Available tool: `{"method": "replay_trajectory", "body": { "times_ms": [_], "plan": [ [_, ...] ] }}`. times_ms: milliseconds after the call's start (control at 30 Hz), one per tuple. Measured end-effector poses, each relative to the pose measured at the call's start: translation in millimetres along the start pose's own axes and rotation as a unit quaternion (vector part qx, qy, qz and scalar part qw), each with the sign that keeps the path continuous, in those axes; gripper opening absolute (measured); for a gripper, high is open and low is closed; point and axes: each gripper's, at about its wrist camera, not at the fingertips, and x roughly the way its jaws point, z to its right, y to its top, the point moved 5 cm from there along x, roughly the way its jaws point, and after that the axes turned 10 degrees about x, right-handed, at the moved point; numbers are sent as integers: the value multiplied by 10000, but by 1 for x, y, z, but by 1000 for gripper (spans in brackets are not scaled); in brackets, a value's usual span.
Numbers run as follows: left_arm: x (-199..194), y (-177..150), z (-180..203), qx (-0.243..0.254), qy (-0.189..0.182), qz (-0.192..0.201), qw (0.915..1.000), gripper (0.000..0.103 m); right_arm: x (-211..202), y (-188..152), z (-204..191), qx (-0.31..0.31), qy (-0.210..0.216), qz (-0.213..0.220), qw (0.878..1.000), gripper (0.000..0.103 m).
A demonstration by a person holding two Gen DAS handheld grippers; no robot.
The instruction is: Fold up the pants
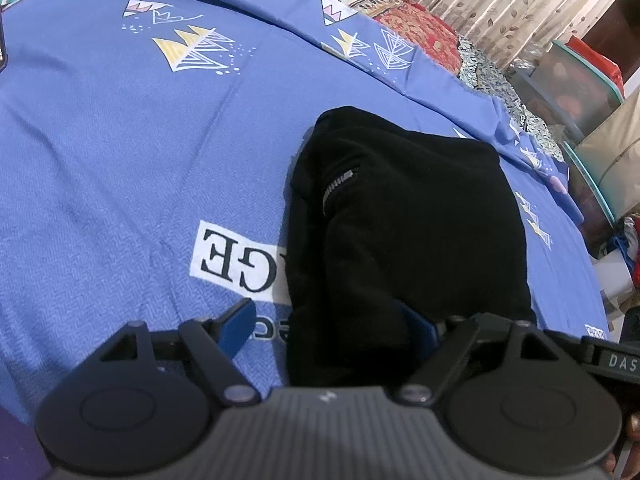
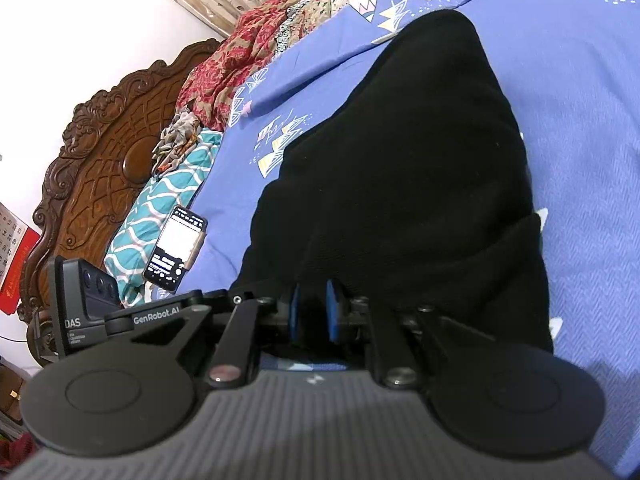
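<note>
Black pants (image 1: 404, 216), one folded bundle, are lying on the blue bedsheet (image 1: 120, 140). The left claw (image 1: 332, 324) is standing wide, straddling the near pants edge. The right claw (image 2: 314, 310) is pinching that edge, pads narrow. One phone (image 2: 176, 250) is lying well apart, beside open sheet.
</note>
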Motion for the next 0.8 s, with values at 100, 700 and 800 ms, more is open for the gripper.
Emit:
{"method": "replay_trajectory", "body": {
  "times_ms": [100, 700, 800],
  "plan": [
    [0, 0, 0, 10, 3, 6, 10000, 80, 0, 0, 0, 0, 1, 0, 10000, 16],
    [1, 0, 5, 142, 35, -15, 9999, 83, -2, 1, 1, 19, 37, 2, 10000, 16],
    [2, 0, 6, 175, 39, -25, 9998, 85, -2, 1, 2, 25, 53, -6, 10000, 16]
  ]
}}
